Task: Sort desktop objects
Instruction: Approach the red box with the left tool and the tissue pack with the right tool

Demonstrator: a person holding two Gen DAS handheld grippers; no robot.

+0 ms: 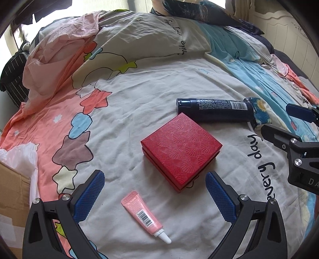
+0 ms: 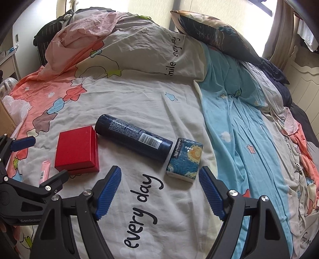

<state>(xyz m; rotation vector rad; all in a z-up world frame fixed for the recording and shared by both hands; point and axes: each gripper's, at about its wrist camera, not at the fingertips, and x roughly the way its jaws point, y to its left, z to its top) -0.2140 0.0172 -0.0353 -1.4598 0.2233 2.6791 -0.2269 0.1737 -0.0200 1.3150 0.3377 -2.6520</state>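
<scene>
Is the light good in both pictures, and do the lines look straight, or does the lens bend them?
Left wrist view: soft daylight, window top left blown out, bed edges bulge; red box sharp. Right wrist view: windows behind overexposed, same fisheye bending; dark blue bottle clear, with weak shadows.

We see soft daylight coming from the blown-out windows (image 2: 255, 12) at the far side, leaving the bed (image 1: 151, 95) evenly bright with faint shadows. Both views stay sharp at the middle, while fisheye bending and dark corners crowd the edges.
</scene>
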